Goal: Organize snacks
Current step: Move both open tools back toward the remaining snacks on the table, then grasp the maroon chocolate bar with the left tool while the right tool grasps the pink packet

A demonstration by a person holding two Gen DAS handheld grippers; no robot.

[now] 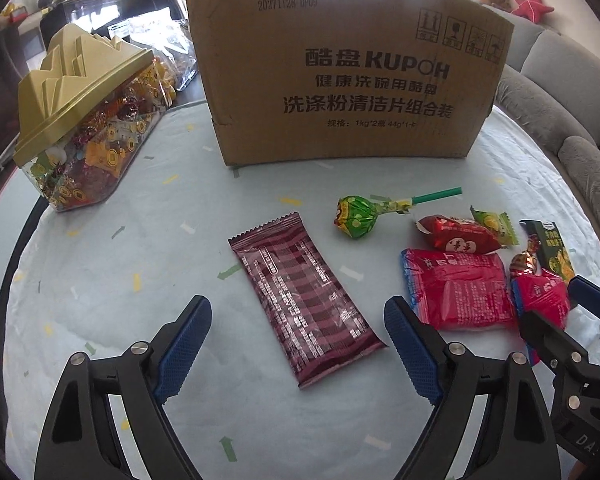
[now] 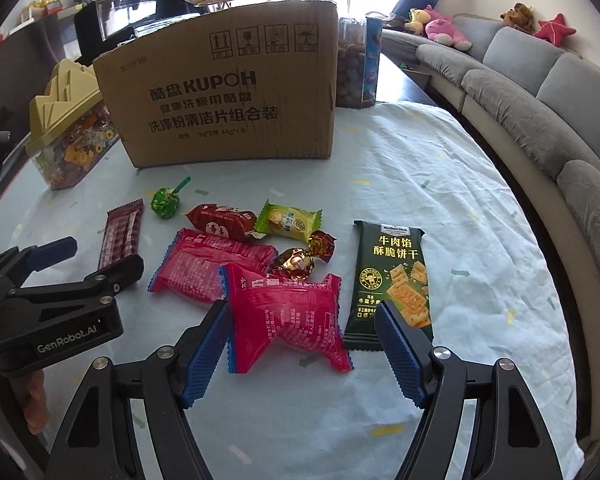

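Note:
Several snacks lie on the table in front of a cardboard box, which also shows in the right wrist view. My left gripper is open, its jaws on either side of a maroon bar packet lying flat. My right gripper is open, its jaws on either side of a red packet, also lying on the table. Nearby lie a second red packet, a dark green biscuit packet, a green lollipop, a dark red candy, a yellow-green candy and a gold-wrapped candy.
A clear candy tub with a gold lid stands at the left of the box. A jar of snacks stands behind the box at the right. A grey sofa runs along the table's right side. The table carries a pale patterned cloth.

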